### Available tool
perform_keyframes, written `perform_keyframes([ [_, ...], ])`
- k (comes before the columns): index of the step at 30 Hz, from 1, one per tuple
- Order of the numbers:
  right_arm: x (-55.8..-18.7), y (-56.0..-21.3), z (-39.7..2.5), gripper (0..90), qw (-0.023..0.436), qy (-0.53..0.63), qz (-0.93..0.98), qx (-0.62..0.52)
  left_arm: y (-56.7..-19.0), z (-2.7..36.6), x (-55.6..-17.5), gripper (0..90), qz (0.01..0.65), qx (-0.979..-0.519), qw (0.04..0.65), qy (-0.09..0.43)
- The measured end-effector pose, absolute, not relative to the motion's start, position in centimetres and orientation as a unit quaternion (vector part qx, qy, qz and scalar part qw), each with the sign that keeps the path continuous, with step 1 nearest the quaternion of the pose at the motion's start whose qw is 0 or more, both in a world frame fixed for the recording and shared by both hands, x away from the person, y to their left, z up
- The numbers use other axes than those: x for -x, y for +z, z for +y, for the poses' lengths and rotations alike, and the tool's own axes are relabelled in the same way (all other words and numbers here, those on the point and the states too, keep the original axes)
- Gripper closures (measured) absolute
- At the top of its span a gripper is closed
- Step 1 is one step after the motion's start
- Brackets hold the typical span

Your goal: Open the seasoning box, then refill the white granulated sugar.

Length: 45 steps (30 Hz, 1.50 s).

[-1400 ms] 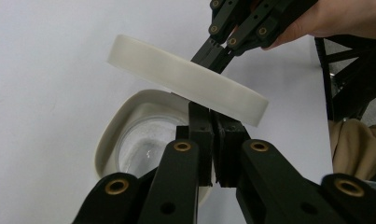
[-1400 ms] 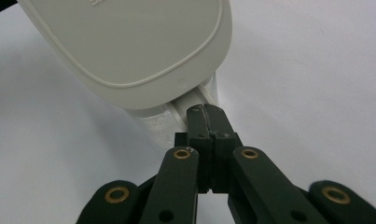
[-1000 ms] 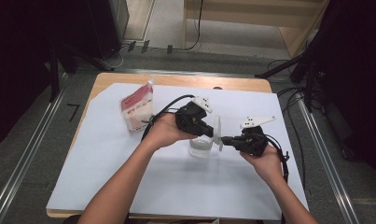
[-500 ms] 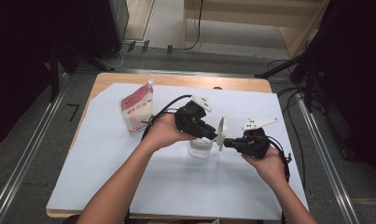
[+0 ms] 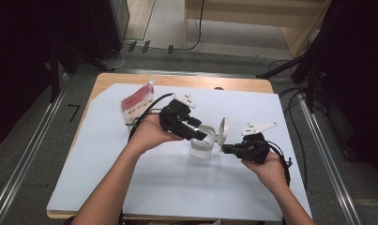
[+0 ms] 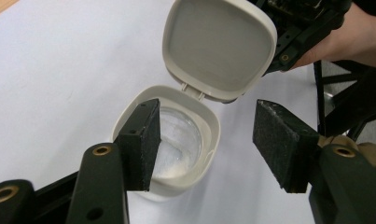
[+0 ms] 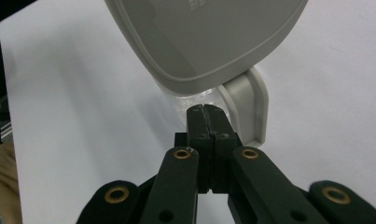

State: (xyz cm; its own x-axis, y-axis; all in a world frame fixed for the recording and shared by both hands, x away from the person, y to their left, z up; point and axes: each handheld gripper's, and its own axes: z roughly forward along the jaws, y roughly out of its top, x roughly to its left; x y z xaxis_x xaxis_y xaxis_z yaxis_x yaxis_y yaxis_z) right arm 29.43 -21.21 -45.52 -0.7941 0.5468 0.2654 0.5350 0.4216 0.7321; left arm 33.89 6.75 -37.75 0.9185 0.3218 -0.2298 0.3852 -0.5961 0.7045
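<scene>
Left gripper view alone shows clear residue inside the open container.

Left gripper: black linkage arms, brass-coloured rivets at the pivots, rectangular black foam pads with a coarse, gritty face. Right gripper — same black arms and brass rivets, narrow pads. High view: both grippers black, each topped by a pale three-cornered plate with small dark holes; black cable loops off the left one. Forearms bare — no sleeves in view
</scene>
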Motion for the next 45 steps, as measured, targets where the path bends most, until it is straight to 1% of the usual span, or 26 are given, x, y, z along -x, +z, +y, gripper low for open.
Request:
perform_keyframes([
  [3, -29.7, -45.9, -21.1, 90.0, 0.006, 0.426, 0.846, -0.321, -38.0, 7.4, -33.8, 41.7, 0.2, -0.897, 0.392, -0.03],
  [6, -29.9, -46.2, -21.0, 90.0, 0.005, 0.422, 0.847, -0.323, -38.2, 8.1, -33.5, 41.1, 0.206, -0.892, 0.402, -0.024],
  [13, -30.2, -46.4, -20.9, 90.0, 0.008, 0.416, 0.854, -0.313, -38.3, 9.5, -33.0, 39.3, 0.212, -0.893, 0.397, -0.012],
  [28, -31.0, -46.5, -21.6, 90.0, 0.018, 0.418, 0.847, -0.328, -38.3, 13.3, -32.0, 39.7, 0.251, -0.884, 0.393, 0.015],
  [33, -30.6, -46.2, -22.0, 90.0, 0.019, 0.419, 0.845, -0.331, -38.2, 15.0, -31.7, 41.8, 0.267, -0.878, 0.398, 0.023],
  [34, -30.5, -46.1, -22.1, 88.9, 0.021, 0.419, 0.846, -0.33, -38.2, 15.4, -31.7, 41.7, 0.27, -0.878, 0.394, 0.024],
  [35, -30.4, -46.0, -22.3, 85.9, 0.025, 0.419, 0.847, -0.327, -38.2, 15.8, -31.7, 41.7, 0.274, -0.877, 0.394, 0.023],
  [39, -30.3, -45.7, -22.8, 80.5, 0.025, 0.431, 0.84, -0.327, -38.3, 17.2, -31.6, 41.4, 0.286, -0.871, 0.398, 0.027],
  [44, -30.2, -45.6, -23.2, 64.7, 0.027, 0.441, 0.835, -0.328, -38.2, 18.5, -31.6, 41.3, 0.299, -0.867, 0.398, 0.034],
  [45, -30.2, -45.6, -23.3, 64.7, 0.029, 0.441, 0.835, -0.328, -38.2, 18.7, -31.6, 41.4, 0.302, -0.864, 0.401, 0.033],
])
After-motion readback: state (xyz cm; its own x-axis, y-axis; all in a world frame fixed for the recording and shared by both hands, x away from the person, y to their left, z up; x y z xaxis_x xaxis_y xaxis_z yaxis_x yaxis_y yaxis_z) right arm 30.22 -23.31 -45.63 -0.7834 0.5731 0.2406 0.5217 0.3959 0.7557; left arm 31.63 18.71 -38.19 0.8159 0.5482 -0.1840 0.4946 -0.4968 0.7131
